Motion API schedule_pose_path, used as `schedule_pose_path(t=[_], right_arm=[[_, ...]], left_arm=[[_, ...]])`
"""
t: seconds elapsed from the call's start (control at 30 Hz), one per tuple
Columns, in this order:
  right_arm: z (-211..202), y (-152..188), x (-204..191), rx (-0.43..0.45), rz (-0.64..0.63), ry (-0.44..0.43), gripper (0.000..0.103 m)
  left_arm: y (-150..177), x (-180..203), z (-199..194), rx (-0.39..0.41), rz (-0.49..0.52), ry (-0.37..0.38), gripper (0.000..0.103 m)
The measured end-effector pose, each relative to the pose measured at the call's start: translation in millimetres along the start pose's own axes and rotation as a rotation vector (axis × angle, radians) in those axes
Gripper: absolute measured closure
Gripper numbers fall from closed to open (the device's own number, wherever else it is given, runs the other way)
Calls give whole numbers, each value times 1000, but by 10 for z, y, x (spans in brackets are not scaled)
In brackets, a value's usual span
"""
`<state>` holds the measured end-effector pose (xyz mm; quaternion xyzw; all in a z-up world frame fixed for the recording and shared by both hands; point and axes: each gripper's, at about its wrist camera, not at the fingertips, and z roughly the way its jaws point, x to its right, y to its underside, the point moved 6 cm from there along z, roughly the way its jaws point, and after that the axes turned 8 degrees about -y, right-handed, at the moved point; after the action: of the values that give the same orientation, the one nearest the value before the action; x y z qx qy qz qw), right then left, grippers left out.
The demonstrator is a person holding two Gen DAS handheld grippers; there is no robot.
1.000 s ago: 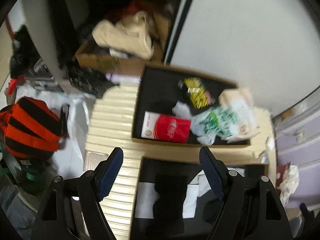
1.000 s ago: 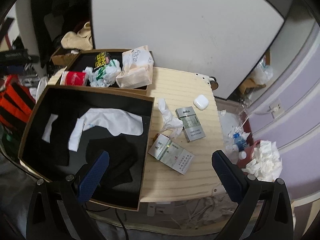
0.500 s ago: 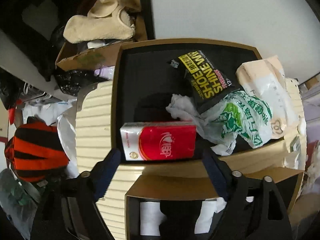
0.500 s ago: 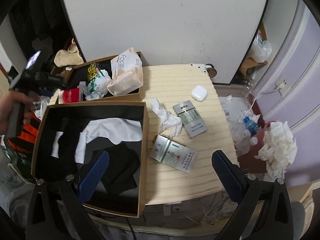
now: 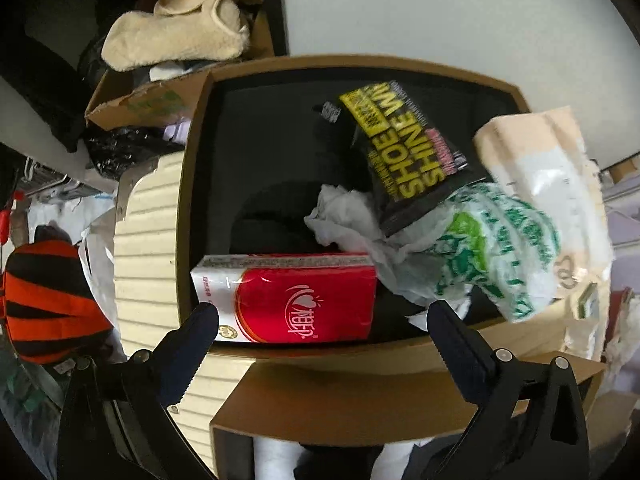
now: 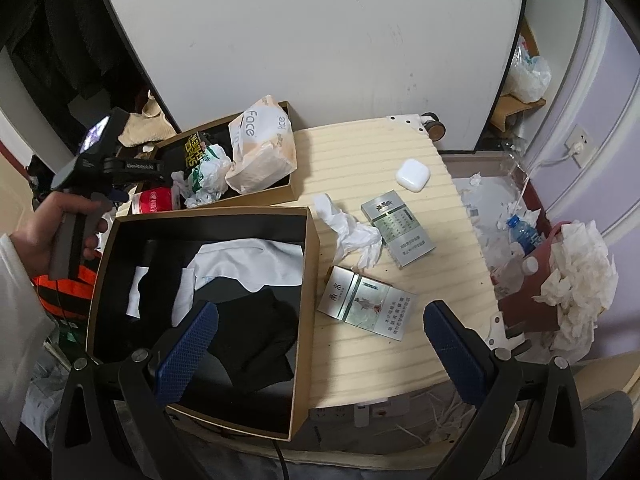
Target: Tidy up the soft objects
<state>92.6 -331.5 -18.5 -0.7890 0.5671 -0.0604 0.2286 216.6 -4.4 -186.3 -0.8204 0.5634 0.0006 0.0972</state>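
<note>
Your left gripper [image 5: 322, 312] points straight down over the far cardboard box [image 5: 352, 62], its jaws opening, with the red tissue pack [image 5: 288, 298] lying between the fingertips, not pinched. That pack rests against the box's near wall (beside a green-printed plastic bag [image 5: 496, 248] and a black "SHOE SHINE" packet [image 5: 408, 152]). Your right gripper [image 6: 320, 320] hangs spread and empty over the near box [image 6: 308, 292], where white and black garments [image 6: 248, 268] lie.
</note>
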Motion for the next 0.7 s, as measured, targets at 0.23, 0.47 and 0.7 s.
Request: schedule_pose_path(t=[0.23, 0.47, 0.7], right_arm=[[25, 6, 12, -7, 14, -4, 1], [36, 7, -18, -12, -1, 1, 1], [27, 0, -24, -6, 2, 1, 1]], left_arm=[[27, -105, 241, -43, -42, -17, 0], [25, -323, 152, 28, -149, 37, 36], [87, -353, 7, 62, -173, 144, 67]])
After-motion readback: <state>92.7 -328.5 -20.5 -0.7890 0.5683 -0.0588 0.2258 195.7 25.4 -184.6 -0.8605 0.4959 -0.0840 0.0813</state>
